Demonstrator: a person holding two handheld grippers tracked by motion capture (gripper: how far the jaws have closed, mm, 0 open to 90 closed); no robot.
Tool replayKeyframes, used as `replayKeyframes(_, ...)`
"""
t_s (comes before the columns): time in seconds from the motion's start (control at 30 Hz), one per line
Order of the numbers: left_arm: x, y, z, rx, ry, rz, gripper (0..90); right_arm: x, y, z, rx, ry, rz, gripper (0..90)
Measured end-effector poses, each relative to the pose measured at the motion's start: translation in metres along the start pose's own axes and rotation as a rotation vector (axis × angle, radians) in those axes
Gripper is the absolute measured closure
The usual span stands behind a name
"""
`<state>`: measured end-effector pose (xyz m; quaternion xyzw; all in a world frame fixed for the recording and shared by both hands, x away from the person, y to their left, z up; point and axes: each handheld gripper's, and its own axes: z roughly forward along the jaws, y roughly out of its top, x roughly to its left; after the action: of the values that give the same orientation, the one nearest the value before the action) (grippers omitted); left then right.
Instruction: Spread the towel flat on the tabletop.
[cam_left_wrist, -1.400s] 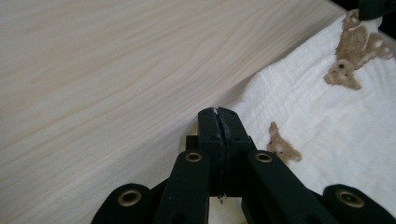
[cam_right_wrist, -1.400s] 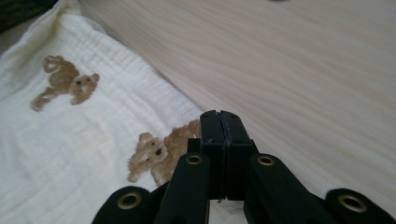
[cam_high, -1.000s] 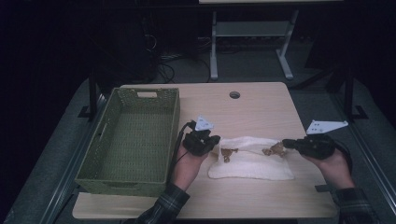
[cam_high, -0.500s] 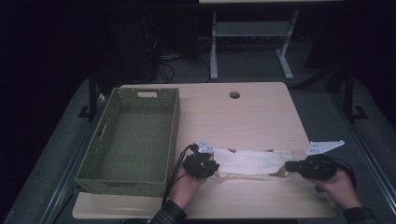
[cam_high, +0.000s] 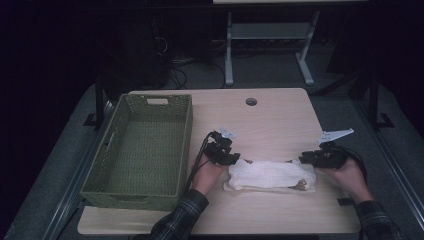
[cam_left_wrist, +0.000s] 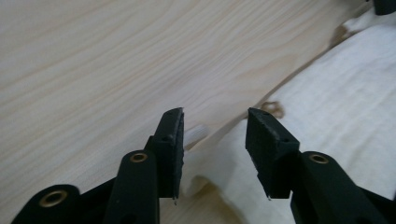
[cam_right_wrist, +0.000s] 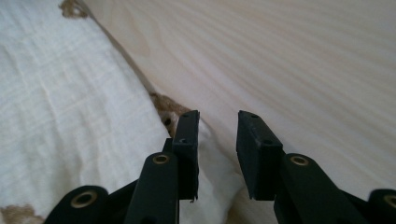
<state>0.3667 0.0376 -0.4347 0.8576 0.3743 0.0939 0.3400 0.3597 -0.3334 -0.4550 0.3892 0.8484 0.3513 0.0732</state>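
White cloth (cam_high: 270, 176), folded into a long flat strip, lying on the wooden table (cam_high: 280, 120) near its front edge, to the right of the green woven basket (cam_high: 142, 147). Brown trim peeking out at the strip's far left corner and near right corner. Strip flat on the tabletop, apart from the basket.

Left gripper (cam_high: 235, 160) held in the left hand (cam_high: 207, 175) at the left end of the cloth, low over the table. Released: jaws standing apart, having just been opening, with the corner of the cloth (cam_left_wrist: 224, 163) lying loose between them and neither pad pressing on it, as seen in the left gripper view. Left gripper (cam_left_wrist: 212, 140) pointing along the far edge of the strip, bare wood on one side, white fabric on the other.

Right gripper (cam_high: 306, 159) held in the right hand (cam_high: 350, 175) at the right end of the cloth. Also released: jaws parted, having just been opening, with a fold of the cloth's edge under the gap and no pad gripping it. In the right gripper view, right gripper (cam_right_wrist: 217, 140) aimed along the border between cloth (cam_right_wrist: 70, 107) and table (cam_right_wrist: 303, 60), brown trim just beyond one pad.

Basket on the left part of the table, a handle slot in its far wall.
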Motion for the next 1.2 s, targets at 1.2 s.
replayKeyframes(1.2,0.025,0.005,0.029,-0.032,0.040,-0.032,66.3,-0.033,0.022,0.022,-0.059,-0.113,0.008,76.2)
